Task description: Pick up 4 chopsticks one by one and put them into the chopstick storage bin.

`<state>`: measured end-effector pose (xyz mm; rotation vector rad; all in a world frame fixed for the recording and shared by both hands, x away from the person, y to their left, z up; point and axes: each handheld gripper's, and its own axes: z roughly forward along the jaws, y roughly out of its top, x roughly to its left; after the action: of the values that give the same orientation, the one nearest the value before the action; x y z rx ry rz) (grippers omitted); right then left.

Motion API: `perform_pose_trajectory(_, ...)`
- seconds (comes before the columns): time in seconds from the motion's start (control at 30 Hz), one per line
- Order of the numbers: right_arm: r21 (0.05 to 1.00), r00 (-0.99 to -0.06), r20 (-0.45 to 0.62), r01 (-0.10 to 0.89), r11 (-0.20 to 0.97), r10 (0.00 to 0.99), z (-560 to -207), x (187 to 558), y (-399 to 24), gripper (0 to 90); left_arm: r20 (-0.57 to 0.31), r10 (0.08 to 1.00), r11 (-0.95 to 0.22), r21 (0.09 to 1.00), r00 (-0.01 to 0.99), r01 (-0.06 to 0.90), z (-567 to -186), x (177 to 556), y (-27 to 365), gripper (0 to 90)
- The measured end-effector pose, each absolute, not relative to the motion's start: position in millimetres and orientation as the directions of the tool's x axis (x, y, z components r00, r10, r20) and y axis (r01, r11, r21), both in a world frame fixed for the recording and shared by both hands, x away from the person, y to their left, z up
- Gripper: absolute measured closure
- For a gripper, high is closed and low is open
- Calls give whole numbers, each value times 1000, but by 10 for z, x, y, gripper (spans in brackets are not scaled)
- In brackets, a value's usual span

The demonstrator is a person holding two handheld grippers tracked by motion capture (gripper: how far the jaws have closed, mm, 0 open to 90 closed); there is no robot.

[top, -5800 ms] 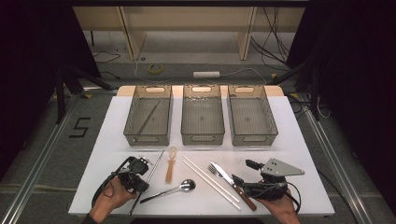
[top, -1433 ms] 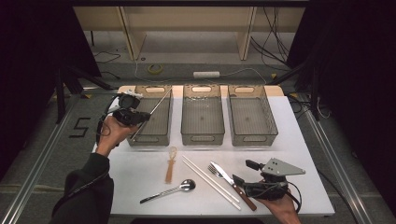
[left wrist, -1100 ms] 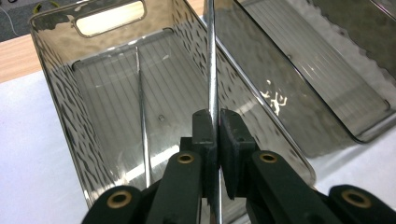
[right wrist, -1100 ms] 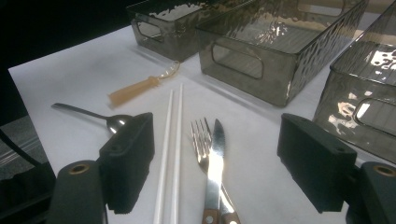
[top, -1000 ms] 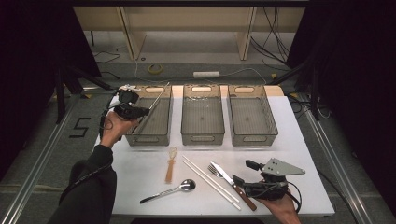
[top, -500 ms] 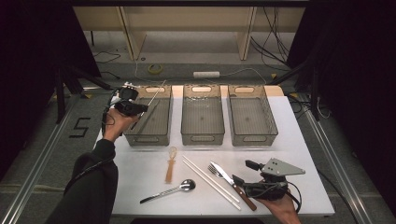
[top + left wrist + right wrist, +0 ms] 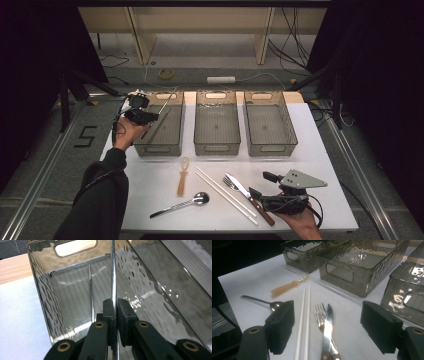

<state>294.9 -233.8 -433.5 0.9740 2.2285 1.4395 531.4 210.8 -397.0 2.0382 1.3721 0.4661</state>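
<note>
High view: the left gripper (image 7: 142,115) hangs over the near-left corner of the left bin (image 7: 161,145), clamped on a thin metal rod (image 7: 161,111) that slants up and away from its jaws over the bin. The right gripper (image 7: 257,195) rests at the table's near edge, just beside the knife (image 7: 246,192) and fork (image 7: 231,183), with the white chopsticks (image 7: 225,195), a spoon (image 7: 182,204) and an amber-handled tool (image 7: 182,175) to their left.

Left gripper view: the jaws stand closed on the rod (image 7: 113,277), which runs straight up from between the pads — inside the smoky bin (image 7: 45,290), where a second thin metal rod (image 7: 91,295) already lies on the ribbed floor just left of the held one.

Right gripper view: the jaws gape wide, holding nothing; the fork (image 7: 320,315) and knife (image 7: 327,325) lie between them on the white table (image 7: 249,280), the chopsticks (image 7: 304,315) beside the left pad.

Against the earliest frame, the left hand has gone from the table's near edge — where the rod lay — to the bin; the right gripper has stayed put.
</note>
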Motion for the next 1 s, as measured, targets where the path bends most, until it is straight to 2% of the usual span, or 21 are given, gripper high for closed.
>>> perform_pose_trajectory(1.0, 891, -719, 98, 372, 262, 688, -4335, 2948, -2341, 285, -38, 922, -276, 635, 386, 722, -4238, 5331, 2077, 830)
